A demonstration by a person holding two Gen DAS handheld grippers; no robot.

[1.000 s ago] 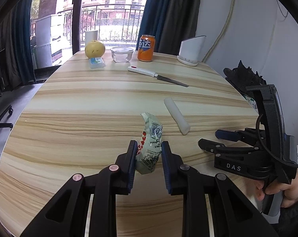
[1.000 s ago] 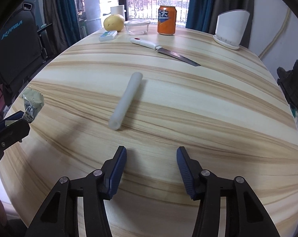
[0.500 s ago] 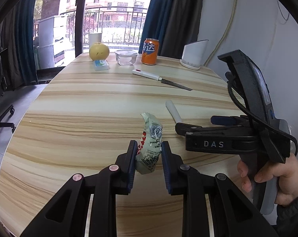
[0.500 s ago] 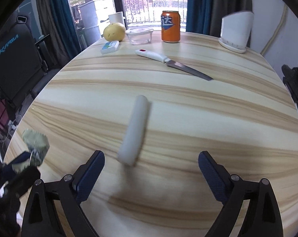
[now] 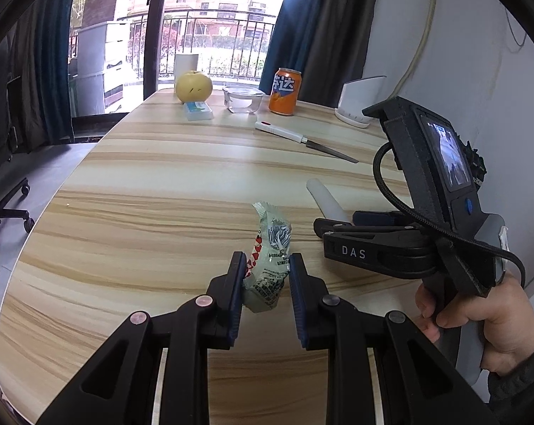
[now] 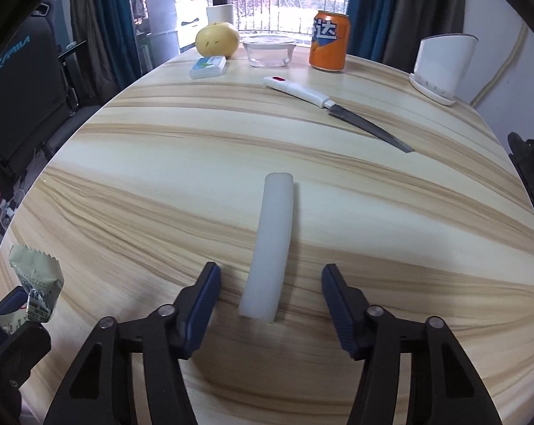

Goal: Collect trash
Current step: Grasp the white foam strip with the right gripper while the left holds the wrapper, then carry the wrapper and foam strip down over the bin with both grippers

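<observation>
On the worktop at six o'clock in our right view lies the white tube, its near end between the fingers of the right tool; the jaws have just been closing but stand apart, neither pad touching it. Our left tool is clamped on the wrapper, which shows again at eight o'clock in the right view, lifted off the wood. We judge the next move to be a squeeze on the tube, and the risks sit there. The tube is round and smooth, so pads that close off-centre could roll it away or squirt it toward twelve o'clock. We hold only its near end, so the far end may droop or swing on lifting. The knife lies at one o'clock, well apart, and the can, bowl and pear farther off; a skidding tube might reach the knife. The wrapper is thin, and a loosened left grip would drop it.
</observation>
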